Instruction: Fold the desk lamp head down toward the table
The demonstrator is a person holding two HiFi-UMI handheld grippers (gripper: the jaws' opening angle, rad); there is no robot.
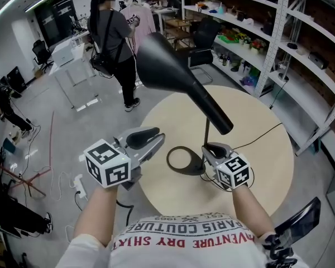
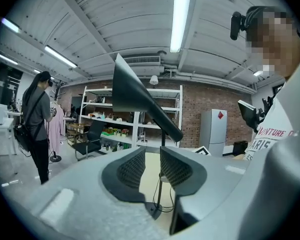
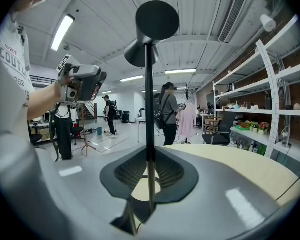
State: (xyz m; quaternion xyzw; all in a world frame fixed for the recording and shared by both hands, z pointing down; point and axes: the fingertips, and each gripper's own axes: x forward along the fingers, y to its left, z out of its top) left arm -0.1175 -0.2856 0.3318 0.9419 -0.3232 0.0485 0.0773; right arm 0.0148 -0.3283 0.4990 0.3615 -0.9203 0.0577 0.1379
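**Desk lamp and two hand-held grippers on a round counter.** The black desk lamp stands near the middle of the pale round counter (image 1: 268, 166), at the centre of the head view. Its cone-shaped lamp head (image 1: 173, 66) is raised high above the counter and tilted. The wide mouth faces the upper left of the frame, and the narrow end slopes down to the right, where it meets the top of the thin upright stem (image 1: 206, 132). The stem rises from a flat ring base (image 1: 184, 159) that lies on the counter. A black cord (image 1: 262, 134) runs from the base across the counter toward the right edge.

The right gripper (image 1: 215, 149) sits just right of the ring base. In the right gripper view its fingers (image 3: 127, 171) are clenched on the stem low down, and the stem runs straight up between them to the lamp head.

The left gripper (image 1: 148, 138) hangs at the lower left of the head view, over the counter's left edge and apart from the lamp. Its fingers (image 2: 132, 169) are released, with a clear gap between them and nothing in it. In the left gripper view the stem shows only far beyond that gap.

Beyond the counter, a person in dark clothes (image 1: 114, 43) stands on the grey floor at the upper left. White shelves (image 1: 279, 32) line the brick wall at the upper right, and a black chair (image 1: 204, 43) stands before them.
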